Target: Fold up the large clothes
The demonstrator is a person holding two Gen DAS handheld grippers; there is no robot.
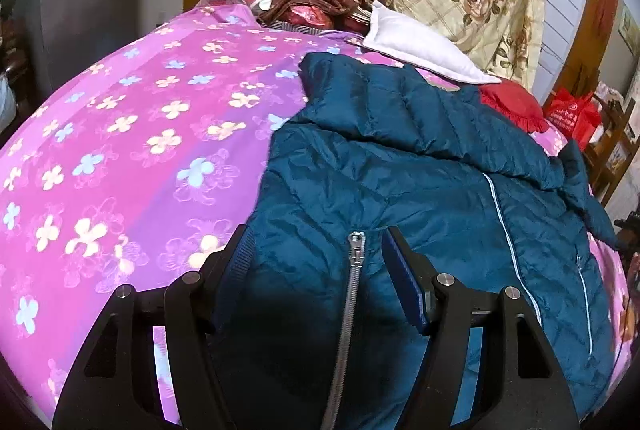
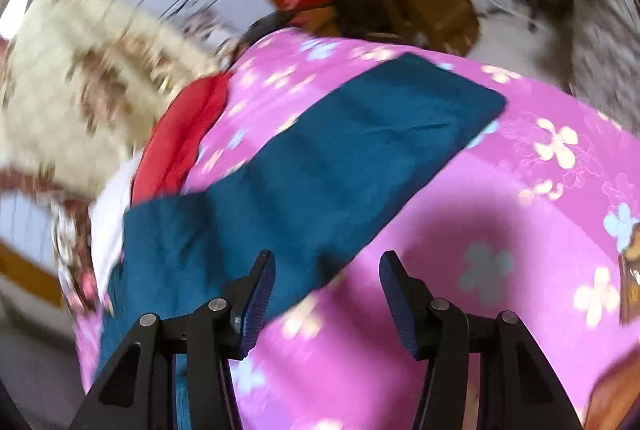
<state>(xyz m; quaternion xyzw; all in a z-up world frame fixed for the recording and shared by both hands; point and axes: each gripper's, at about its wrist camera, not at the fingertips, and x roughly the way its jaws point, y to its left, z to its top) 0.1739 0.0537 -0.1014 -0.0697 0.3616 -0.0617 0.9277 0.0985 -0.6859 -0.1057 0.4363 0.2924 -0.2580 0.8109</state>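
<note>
On the pink flowered bedspread (image 1: 120,134), toward its right side, the teal padded jacket (image 1: 400,170) lies partly gathered, one sleeve (image 2: 360,134) stretched flat toward the bed's far right edge. Your left gripper (image 1: 316,262) straddles the hem at the zipper (image 1: 352,270), jaws fairly wide; whether the pads press the cloth, you cannot tell. Your right gripper (image 2: 326,294) stands open and empty over the sleeve's near edge, view blurred. The step looks like folding that sleeve in. Bite its edge near the cuff, take both layers, lift only enough to clear, and lay it across the body. Keep the left holding the hem still. Slippery quilted cloth may slide; mind the red cushion (image 2: 180,138) beside it.
</note>
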